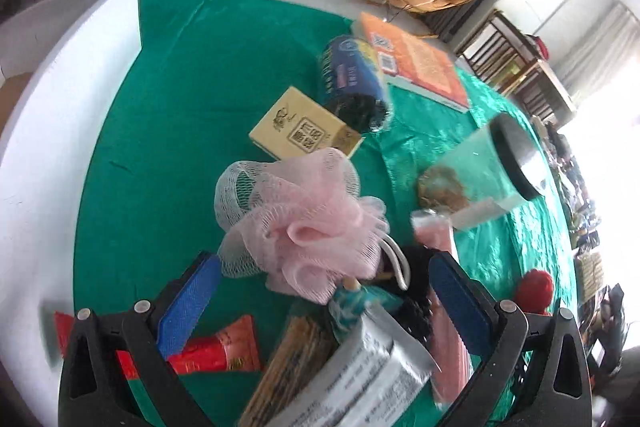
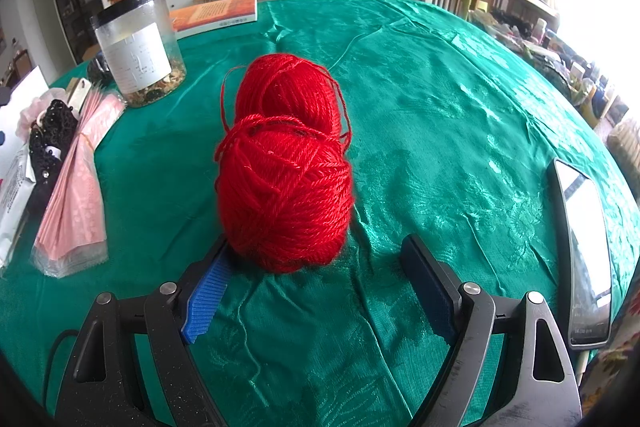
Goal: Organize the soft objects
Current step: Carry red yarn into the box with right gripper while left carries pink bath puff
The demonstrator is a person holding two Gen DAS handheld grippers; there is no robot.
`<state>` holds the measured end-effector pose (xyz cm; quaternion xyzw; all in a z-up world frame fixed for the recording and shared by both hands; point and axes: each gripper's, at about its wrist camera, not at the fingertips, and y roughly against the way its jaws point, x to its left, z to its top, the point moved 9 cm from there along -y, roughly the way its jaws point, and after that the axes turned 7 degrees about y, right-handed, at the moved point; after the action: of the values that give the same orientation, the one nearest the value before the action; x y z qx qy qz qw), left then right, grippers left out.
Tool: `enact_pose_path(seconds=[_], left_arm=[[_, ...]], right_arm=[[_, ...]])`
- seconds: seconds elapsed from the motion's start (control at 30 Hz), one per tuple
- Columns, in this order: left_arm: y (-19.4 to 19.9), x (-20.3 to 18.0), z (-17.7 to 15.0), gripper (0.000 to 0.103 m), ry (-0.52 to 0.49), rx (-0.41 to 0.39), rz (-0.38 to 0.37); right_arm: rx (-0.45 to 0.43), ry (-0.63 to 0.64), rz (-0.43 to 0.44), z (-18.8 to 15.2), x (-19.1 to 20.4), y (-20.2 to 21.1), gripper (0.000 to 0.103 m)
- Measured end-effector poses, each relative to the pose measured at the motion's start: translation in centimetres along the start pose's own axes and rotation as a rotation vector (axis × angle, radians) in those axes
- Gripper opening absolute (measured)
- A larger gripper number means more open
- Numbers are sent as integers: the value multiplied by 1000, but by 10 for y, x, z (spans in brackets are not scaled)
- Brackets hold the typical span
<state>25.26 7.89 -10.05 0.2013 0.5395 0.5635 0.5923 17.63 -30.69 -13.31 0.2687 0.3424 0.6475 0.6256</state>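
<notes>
- Green tablecloth (image 2: 440, 115): wrinkled and glossy; in my judgement a low pad could snag a fold and drag the cloth.
- Red yarn ball (image 2: 284, 171): rests on the cloth just ahead of the right gripper (image 2: 320, 283), nearer its left pad. Jaws spread wide, empty. Loose strands risk catching and unwinding.
- Pink bath pouf (image 1: 304, 219): sits amid clutter, ahead of the left gripper (image 1: 324, 307). Jaws spread, nothing pinched. A closing grip may also take the silver packet (image 1: 360, 367) below.
</notes>
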Motion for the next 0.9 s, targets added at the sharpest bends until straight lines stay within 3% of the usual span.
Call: enact_pose_path(seconds=[0.1,0.13,0.17,0.2,0.27,0.4,0.5,0.53,0.57,0.7,0.9], left_arm=[[-26,9,5,98,78,81,-4],[-30,9,4,80,97,97,-28],[-31,10,3,50,106,106,-44],[-30,13,4,40,113,110,-46],[-21,19,8,30,128,81,-60],[5,26,17,27,120,37,-80],[23,24,29,26,117,12,-118],[32,23,31,26,109,0,-131],[41,23,32,26,95,-12,-137],[71,21,36,26,56,-55,-160],[119,32,35,26,27,-94,-214]], right_arm=[[-1,0,-1,0,0,0,86],[-1,0,-1,0,0,0,86],[-1,0,-2,0,0,0,86],[0,-2,-1,-1,0,1,86],[6,-19,23,0,-1,3,86],[-24,-99,141,19,1,16,86],[11,-26,151,36,10,4,82],[61,-8,170,38,13,-7,69],[105,-3,160,39,13,-16,47],[104,-13,160,69,7,-23,46],[-19,7,145,152,28,5,46]])
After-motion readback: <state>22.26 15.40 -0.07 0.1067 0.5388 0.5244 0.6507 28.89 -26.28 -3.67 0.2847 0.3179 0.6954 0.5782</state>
